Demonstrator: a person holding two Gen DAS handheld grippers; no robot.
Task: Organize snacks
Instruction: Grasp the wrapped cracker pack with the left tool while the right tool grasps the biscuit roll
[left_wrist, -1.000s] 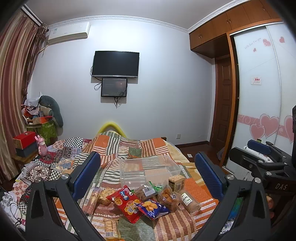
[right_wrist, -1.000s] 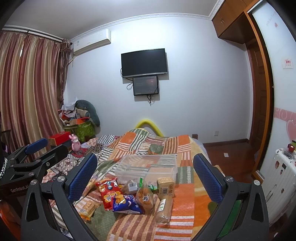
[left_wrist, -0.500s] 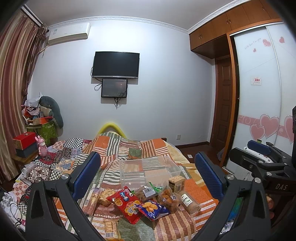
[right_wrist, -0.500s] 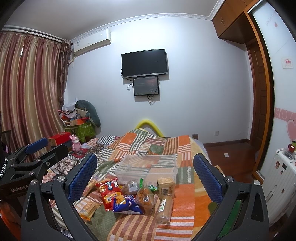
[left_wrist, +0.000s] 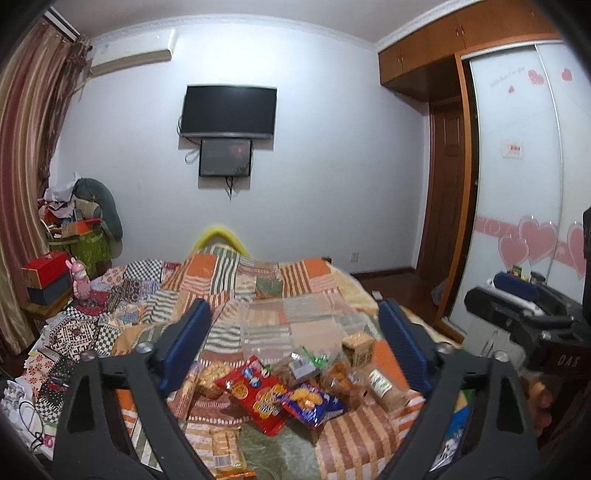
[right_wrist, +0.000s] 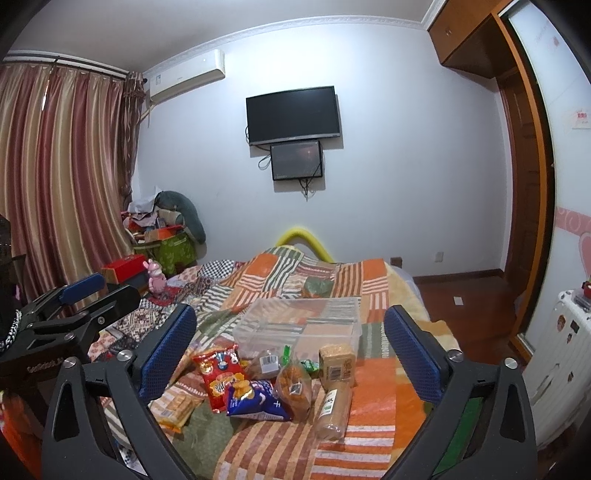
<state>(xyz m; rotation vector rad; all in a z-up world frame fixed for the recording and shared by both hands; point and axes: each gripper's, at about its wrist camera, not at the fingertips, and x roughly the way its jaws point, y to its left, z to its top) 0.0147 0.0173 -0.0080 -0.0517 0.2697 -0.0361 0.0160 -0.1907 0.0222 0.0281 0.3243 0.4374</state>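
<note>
Several snack packs lie in a heap on the patchwork bedspread: a red chip bag (left_wrist: 255, 395) (right_wrist: 218, 376), a blue bag (left_wrist: 314, 400) (right_wrist: 255, 400), a clear bag of orange buns (right_wrist: 293, 384), a small brown box (right_wrist: 337, 363) and a long biscuit pack (right_wrist: 332, 410). A clear plastic bin (left_wrist: 295, 321) (right_wrist: 299, 321) stands empty just behind them. My left gripper (left_wrist: 295, 347) is open and empty above the heap. My right gripper (right_wrist: 291, 350) is open and empty, also held back from the snacks. Each gripper shows at the edge of the other's view.
A flat cracker pack (right_wrist: 177, 406) lies left of the heap. A TV (right_wrist: 293, 114) hangs on the far wall. Clutter, a red box (right_wrist: 122, 267) and a pink toy (right_wrist: 157, 278) sit at the bed's left. Wardrobe doors (left_wrist: 517, 184) and a wooden door (left_wrist: 445, 184) are on the right.
Both grippers have shifted only slightly; the left view has tilted down a little. Nothing was taken hold of.
</note>
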